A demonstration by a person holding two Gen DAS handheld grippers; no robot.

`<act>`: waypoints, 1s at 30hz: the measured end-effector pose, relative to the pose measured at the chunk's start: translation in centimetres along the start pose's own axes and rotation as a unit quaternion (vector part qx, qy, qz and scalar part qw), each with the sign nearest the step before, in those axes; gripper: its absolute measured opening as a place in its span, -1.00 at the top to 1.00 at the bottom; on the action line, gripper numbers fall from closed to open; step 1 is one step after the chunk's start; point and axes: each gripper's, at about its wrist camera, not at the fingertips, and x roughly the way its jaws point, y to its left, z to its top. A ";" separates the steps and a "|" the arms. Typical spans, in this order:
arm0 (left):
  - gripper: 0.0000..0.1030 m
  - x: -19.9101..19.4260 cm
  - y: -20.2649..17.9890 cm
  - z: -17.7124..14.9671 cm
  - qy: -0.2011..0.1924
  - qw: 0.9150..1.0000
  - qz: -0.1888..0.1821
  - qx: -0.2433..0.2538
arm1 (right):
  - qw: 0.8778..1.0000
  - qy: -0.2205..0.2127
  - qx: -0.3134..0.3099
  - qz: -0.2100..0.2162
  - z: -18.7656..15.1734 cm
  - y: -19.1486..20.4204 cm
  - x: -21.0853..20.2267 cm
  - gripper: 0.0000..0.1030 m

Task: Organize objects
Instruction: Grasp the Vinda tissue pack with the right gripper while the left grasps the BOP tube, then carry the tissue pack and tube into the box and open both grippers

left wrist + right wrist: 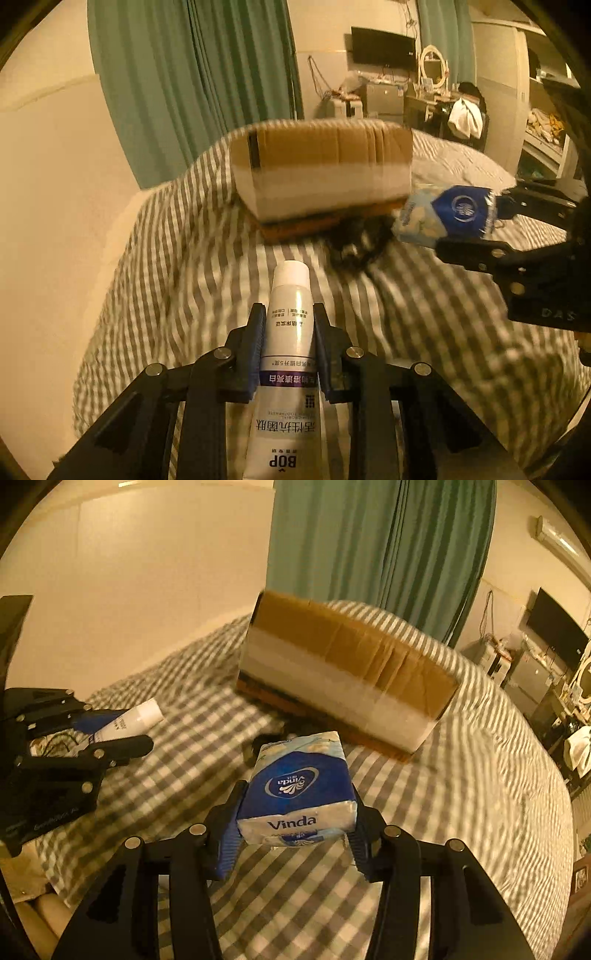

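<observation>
My left gripper (pixel 289 314) is shut on a white toothpaste tube (pixel 288 332), cap pointing forward, held above the bed; the tube also shows in the right wrist view (pixel 129 722). My right gripper (pixel 297 797) is shut on a blue and white Vinda tissue pack (pixel 299 790), also seen at the right of the left wrist view (pixel 448 214). A cardboard box (pixel 321 166) lies on the bed ahead of both grippers, and shows in the right wrist view (pixel 343 675). A dark object (pixel 354 243) lies in front of the box, blurred.
The bed has a grey and white checked cover (pixel 461 775). A green curtain (pixel 192 81) hangs behind it beside a cream wall. A TV (pixel 382 48), desk clutter and shelves (pixel 546 125) stand at the far right.
</observation>
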 end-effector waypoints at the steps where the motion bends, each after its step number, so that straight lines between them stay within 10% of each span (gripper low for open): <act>1: 0.52 -0.1 0.1 0.8 -0.007 1.000 0.002 0.001 | 1.000 -0.006 -0.001 -0.002 0.4 -0.1 -0.4 0.05; 14: 0.52 0.5 1.9 15.8 -0.103 0.994 -0.021 0.018 | 0.994 -0.105 -0.008 -0.016 12.5 -6.8 -3.4 0.05; 30: 0.52 17.4 2.0 23.4 0.013 0.997 -0.045 0.066 | 0.998 -0.021 0.056 0.037 16.1 -14.7 11.0 0.04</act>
